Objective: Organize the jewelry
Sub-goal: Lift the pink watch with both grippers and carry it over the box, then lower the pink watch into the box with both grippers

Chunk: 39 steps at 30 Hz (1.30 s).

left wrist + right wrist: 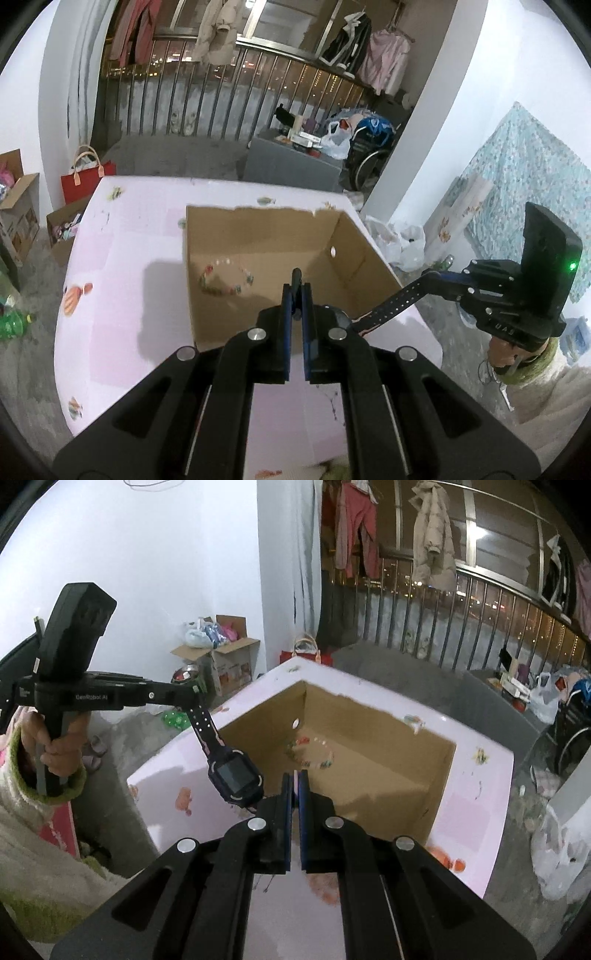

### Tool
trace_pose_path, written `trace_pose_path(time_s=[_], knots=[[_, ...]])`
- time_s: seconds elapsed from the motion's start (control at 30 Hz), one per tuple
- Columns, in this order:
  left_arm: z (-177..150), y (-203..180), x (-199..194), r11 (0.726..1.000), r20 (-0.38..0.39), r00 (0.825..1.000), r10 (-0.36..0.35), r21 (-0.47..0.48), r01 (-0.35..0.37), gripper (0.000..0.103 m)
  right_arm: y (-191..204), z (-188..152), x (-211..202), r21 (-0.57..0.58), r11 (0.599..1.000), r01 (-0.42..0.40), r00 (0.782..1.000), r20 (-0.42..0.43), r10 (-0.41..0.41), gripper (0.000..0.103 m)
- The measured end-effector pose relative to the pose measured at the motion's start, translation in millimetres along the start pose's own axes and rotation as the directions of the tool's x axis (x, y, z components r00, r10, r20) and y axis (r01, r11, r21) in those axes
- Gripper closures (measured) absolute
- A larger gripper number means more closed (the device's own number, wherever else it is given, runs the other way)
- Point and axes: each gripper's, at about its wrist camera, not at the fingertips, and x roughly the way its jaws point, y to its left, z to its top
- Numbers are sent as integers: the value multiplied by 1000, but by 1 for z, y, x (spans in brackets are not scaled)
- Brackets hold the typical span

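Observation:
A dark smartwatch (236,775) with a perforated strap (388,306) hangs stretched between both grippers above an open cardboard box (354,254). My left gripper (296,291) is shut on one strap end; in the right wrist view it (195,694) grips the strap from the left. My right gripper (295,779) is shut on the other strap end, close to the watch face; the left wrist view shows it (428,275) at the right. A colourful bead bracelet (225,280) lies on the box floor (314,753). In the left wrist view my own finger hides the watch face.
The box sits on a table under a pale pink printed cover (122,258). Cardboard boxes (225,661) and a red bag (86,181) stand on the floor beyond. A balcony railing (236,103), hanging clothes, a wheelchair (369,162) and plastic bags (557,856) surround the table.

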Motion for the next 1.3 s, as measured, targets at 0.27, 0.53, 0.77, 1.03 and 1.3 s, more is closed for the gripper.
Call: trace_pose_path(time_s=[0.27,0.53,0.77,1.03,1.3], knots=[[50,21,36,999,-30,999,28,-28,-29,99,-41,23,37,68,998,-9,999,-50,12,100],[77,31,98,997,-122,991,62,-31,-66,99,-82,29,91,145,989,15,990,-141,5,100],[84,47,150,994,-207,976,61,-81,-79,99,-112,28,134,187,979,76,977,-210,-35,100],[85,61,210,989,-348,934,78,-91,-116,99,-136,29,167,207,968,142,951,-300,-75,100],[92,75,241,984,-403,911,91,-104,-145,99,-150,34,187,214,964,158,935,-345,-76,100]])
